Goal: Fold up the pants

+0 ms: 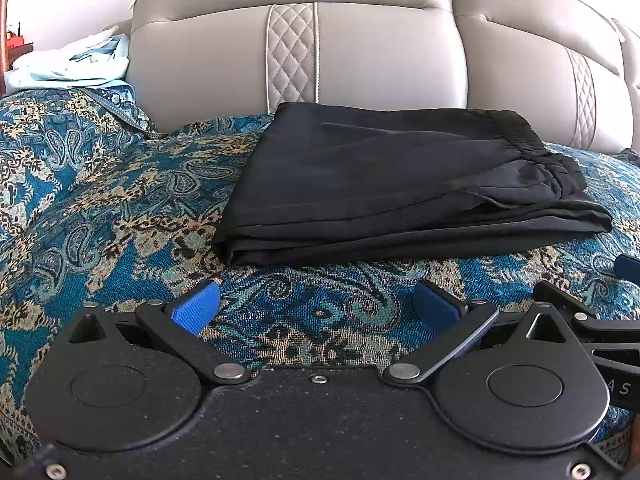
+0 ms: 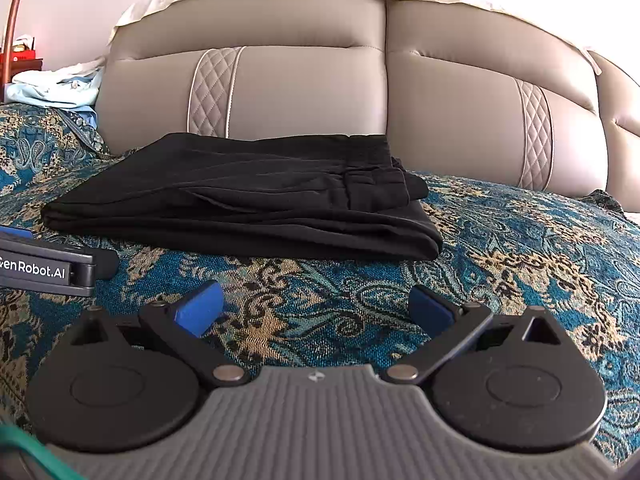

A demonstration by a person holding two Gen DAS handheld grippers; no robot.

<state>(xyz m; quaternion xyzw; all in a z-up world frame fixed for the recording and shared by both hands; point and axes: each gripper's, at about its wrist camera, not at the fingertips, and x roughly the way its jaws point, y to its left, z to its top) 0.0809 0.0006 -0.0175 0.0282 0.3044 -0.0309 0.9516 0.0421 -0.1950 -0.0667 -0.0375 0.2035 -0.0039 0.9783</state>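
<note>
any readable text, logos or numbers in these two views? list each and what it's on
"enRobot.AI", first letter cut off by the frame edge: on the side of the left hand-held gripper, seen in the right wrist view.
"A S", partial letters at the frame edge: on the right hand-held gripper body, left wrist view.
Small emblem on the right gripper's grey housing: a symbol, no text.
Red item at far left: unreadable.

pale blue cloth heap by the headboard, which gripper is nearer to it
Left, though neither is close. The pale blue cloth heap lies far off to the left. The left gripper sits on that side; the right gripper is beside it, farther right. Both are open, short of the folded pants.
</note>
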